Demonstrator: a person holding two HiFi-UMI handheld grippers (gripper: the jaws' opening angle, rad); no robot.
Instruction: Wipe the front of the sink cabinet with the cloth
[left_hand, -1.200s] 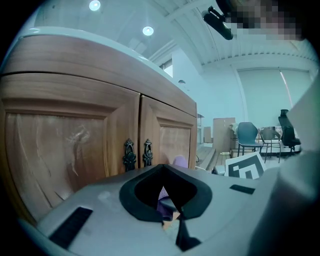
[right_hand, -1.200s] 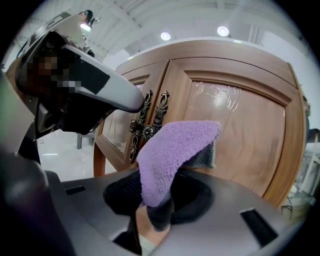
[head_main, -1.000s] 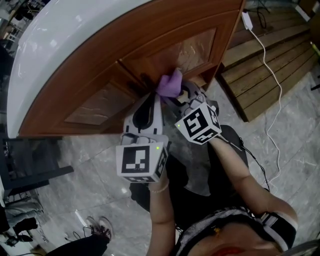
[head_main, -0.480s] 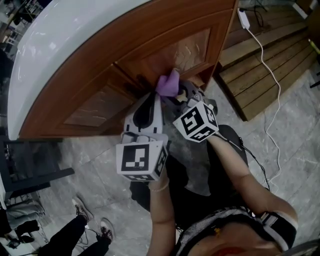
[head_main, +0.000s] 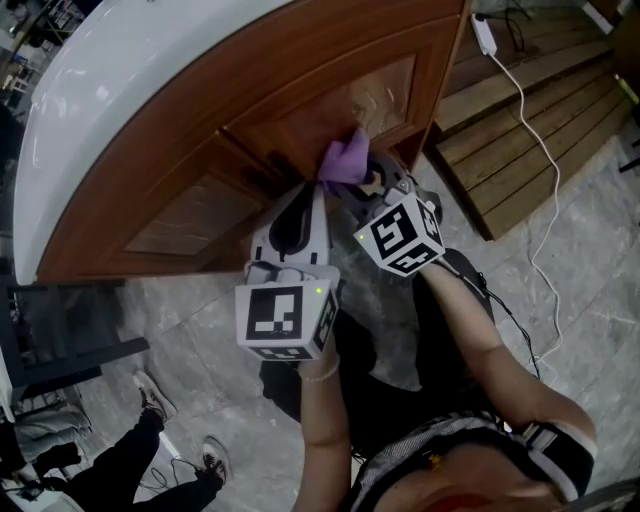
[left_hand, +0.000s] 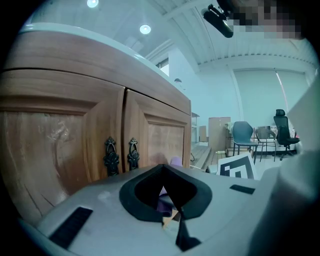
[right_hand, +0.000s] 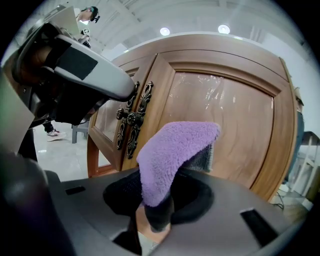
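The sink cabinet has two brown wooden doors (head_main: 355, 100) under a white countertop (head_main: 130, 80), with dark ornate handles (right_hand: 132, 120) where the doors meet. My right gripper (right_hand: 157, 212) is shut on a purple fuzzy cloth (right_hand: 175, 150). The cloth (head_main: 346, 158) is held up against the right door panel (right_hand: 225, 120), just right of the handles. My left gripper (head_main: 298, 190) hovers beside it, to the left, pointing at the handles (left_hand: 120, 155). It looks shut and holds nothing. In the left gripper view a bit of the cloth (left_hand: 176, 161) shows past its body.
A white cable and adapter (head_main: 530, 110) run over wooden boards (head_main: 540, 150) to the right of the cabinet. A dark stand (head_main: 60, 340) sits on the marble floor at left. A person's legs (head_main: 140, 460) are at the lower left. Chairs (left_hand: 245, 137) stand further off.
My right gripper and the cloth have shifted slightly up and right on the door. The left gripper has barely moved. A bystander's legs have come further into view at lower left.
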